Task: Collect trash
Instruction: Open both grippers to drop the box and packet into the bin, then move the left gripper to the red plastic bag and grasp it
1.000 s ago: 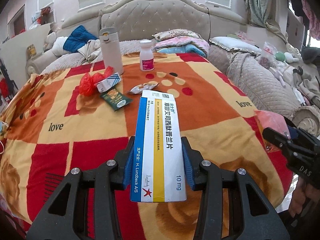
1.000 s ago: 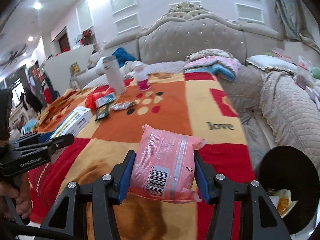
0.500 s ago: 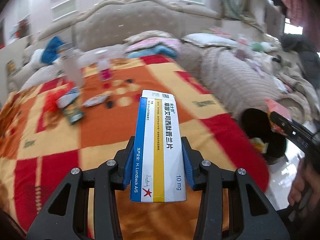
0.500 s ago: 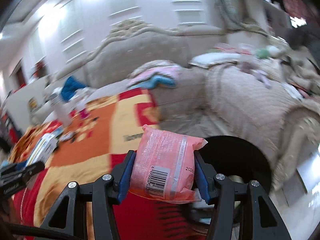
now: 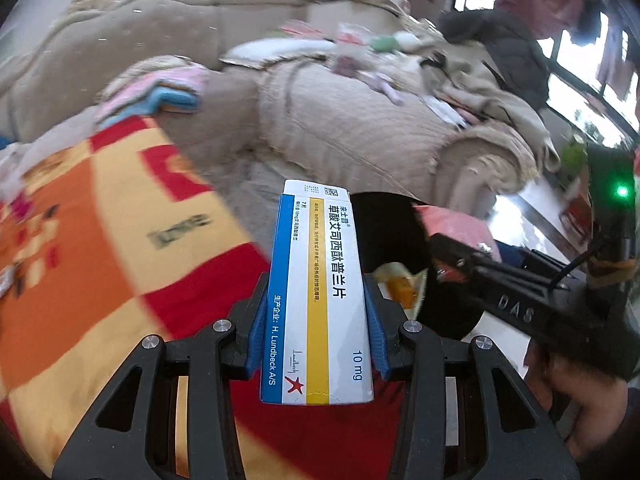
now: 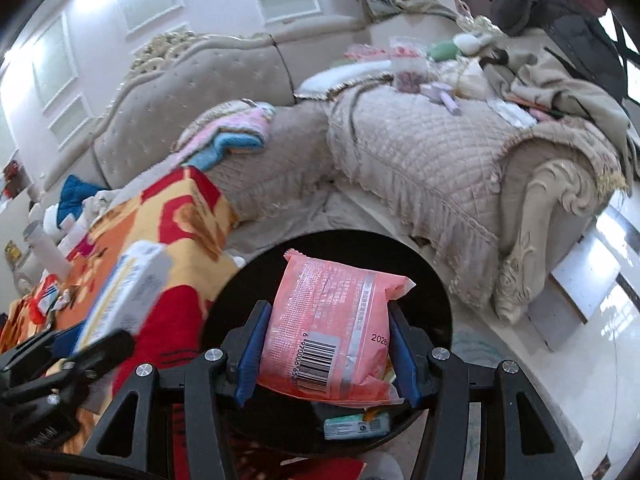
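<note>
My left gripper [image 5: 318, 332] is shut on a white, blue and yellow medicine box [image 5: 320, 292], held upright over the blanket's edge, just left of a black round bin [image 5: 400, 248]. My right gripper [image 6: 326, 354] is shut on a pink snack packet [image 6: 328, 328] and hangs right above the bin [image 6: 424, 276]. Inside the bin lie a yellow-orange wrapper [image 5: 400, 284] and a small green-white packet [image 6: 356, 426]. The right gripper and its pink packet [image 5: 452, 224] show at the right of the left wrist view; the medicine box [image 6: 128, 288] shows blurred at the left of the right wrist view.
A red, orange and yellow blanket [image 5: 120, 208] covers the table on the left, with small wrappers [image 6: 52, 300] and bottles [image 6: 44, 248] at its far end. A beige quilted sofa [image 6: 420, 152] piled with clothes wraps behind the bin. Pale glossy floor [image 6: 580, 360] lies right.
Both grippers swung right, away from the blanket's middle toward the black bin. The pink packet now hangs over the bin opening; the medicine box has reached its edge. Both grips are unchanged.
</note>
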